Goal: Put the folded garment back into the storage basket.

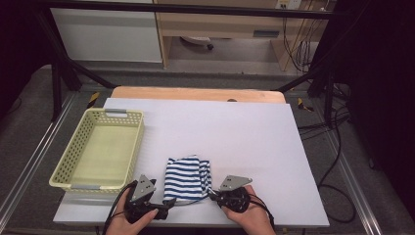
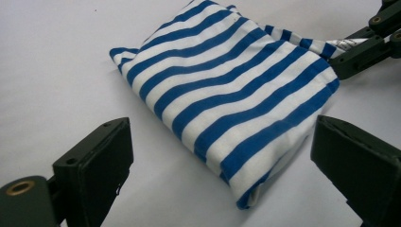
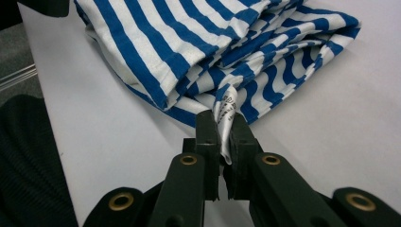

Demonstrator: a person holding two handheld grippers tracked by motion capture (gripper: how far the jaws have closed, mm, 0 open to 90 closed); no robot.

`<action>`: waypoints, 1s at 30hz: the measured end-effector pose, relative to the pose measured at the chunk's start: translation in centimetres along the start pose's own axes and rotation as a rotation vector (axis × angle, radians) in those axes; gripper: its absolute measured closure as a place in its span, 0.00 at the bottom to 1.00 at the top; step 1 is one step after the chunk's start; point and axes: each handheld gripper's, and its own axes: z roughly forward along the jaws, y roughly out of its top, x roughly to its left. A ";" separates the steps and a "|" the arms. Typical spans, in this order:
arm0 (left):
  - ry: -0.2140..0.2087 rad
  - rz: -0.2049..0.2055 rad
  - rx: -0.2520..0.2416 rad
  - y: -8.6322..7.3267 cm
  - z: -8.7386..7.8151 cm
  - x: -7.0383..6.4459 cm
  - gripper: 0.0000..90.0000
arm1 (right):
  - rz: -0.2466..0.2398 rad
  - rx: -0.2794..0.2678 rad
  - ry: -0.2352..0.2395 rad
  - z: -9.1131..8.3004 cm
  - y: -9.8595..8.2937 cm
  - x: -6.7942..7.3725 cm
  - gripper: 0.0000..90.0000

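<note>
Even overhead light, soft shadows, slight blur.

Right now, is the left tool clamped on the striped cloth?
No. The left tool stands wide open, its jaws on either side of the striped cloth's corner without touching it.

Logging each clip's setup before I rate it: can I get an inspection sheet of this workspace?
Surface: white board on a wooden table.
Job's things: folded blue-striped cloth near the front edge; yellow basket at left, nothing in it.
Clutter: nothing seen.
Grippers: left hand-held gripper open, jaws either side of the cloth's corner; right hand-held gripper shut on the cloth's white label.
Cables: black leads on the floor, right.
Surroundings: black frame, cabinet behind.
</note>
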 end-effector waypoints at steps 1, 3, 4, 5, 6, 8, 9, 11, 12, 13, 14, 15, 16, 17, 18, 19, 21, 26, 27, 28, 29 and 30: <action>0.002 -0.001 0.001 0.0 0.0 0.0 0.07 | 0.004 0.005 0.001 -0.3 -0.2 0.1 0.96; 0.002 -0.004 0.007 0.0 0.1 0.0 0.08 | 0.011 0.009 -0.001 -0.6 -0.5 0.1 0.95; 0.000 -0.004 0.006 0.0 0.1 0.0 0.08 | 0.011 0.009 -0.001 -0.6 -0.5 0.1 0.95; -0.002 -0.002 0.005 0.0 0.1 0.0 0.08 | 0.009 0.015 -0.002 -1.1 -0.8 0.1 0.95; -0.003 -0.002 0.003 0.0 0.0 -0.1 0.08 | 0.009 0.015 -0.002 -1.1 -0.8 0.1 0.95; -0.006 0.001 0.002 0.0 0.0 -0.1 0.08 | 0.025 0.022 -0.005 -1.5 -0.9 0.1 0.95; -0.007 0.001 0.001 0.0 0.1 -0.1 0.07 | 0.038 0.025 -0.004 -2.0 -1.1 0.0 0.95; -0.012 -0.004 -0.001 0.1 0.1 0.0 0.07 | 0.041 0.040 -0.013 -2.2 -1.3 0.0 0.95; -0.013 -0.007 -0.006 0.2 0.1 0.0 0.07 | 0.040 0.046 -0.017 -2.1 -1.4 -0.1 0.95; -0.015 -0.004 -0.015 0.3 0.1 0.0 0.07 | 0.039 0.052 -0.016 -2.1 -1.5 -0.1 0.95; -0.023 0.003 -0.025 0.4 0.0 -0.1 0.07 | 0.039 0.052 -0.016 -2.1 -1.5 -0.1 0.95; -0.031 0.008 -0.028 0.4 0.0 -0.2 0.07 | 0.041 0.053 -0.017 -2.0 -1.5 -0.1 0.95; -0.033 0.010 -0.028 0.4 0.1 -0.2 0.07 | 0.041 0.055 -0.016 -1.9 -1.4 -0.1 0.95; -0.037 0.010 -0.029 0.5 0.1 -0.3 0.07 | 0.041 0.055 -0.016 -1.9 -1.4 -0.1 0.95; -0.043 0.009 -0.041 0.6 0.0 -0.4 0.07 | 0.049 0.051 -0.011 -1.9 -1.4 -0.2 0.95; -0.058 0.005 -0.071 0.9 0.0 -0.4 0.07 | 0.047 0.051 -0.012 -1.9 -1.4 -0.2 0.95; -0.055 0.014 -0.079 1.3 0.0 -0.2 0.07 | 0.040 0.055 -0.013 -2.0 -1.5 -0.2 0.95; -0.048 0.004 -0.073 2.2 0.4 0.1 0.07 | 0.044 0.064 -0.017 -2.2 -1.6 0.1 0.95; -0.045 0.009 -0.074 2.5 0.6 0.0 0.07 | 0.044 0.064 -0.017 -2.2 -1.6 0.1 0.95; -0.044 0.014 -0.070 2.8 0.8 0.0 0.07 | 0.049 0.062 -0.015 -2.4 -1.7 0.0 0.95; -0.045 0.018 -0.069 3.2 1.0 0.0 0.07 | 0.052 0.063 -0.015 -2.4 -1.7 0.0 0.95; -0.046 0.021 -0.068 3.5 1.3 0.0 0.07 | 0.052 0.065 -0.017 -2.5 -1.8 0.0 0.95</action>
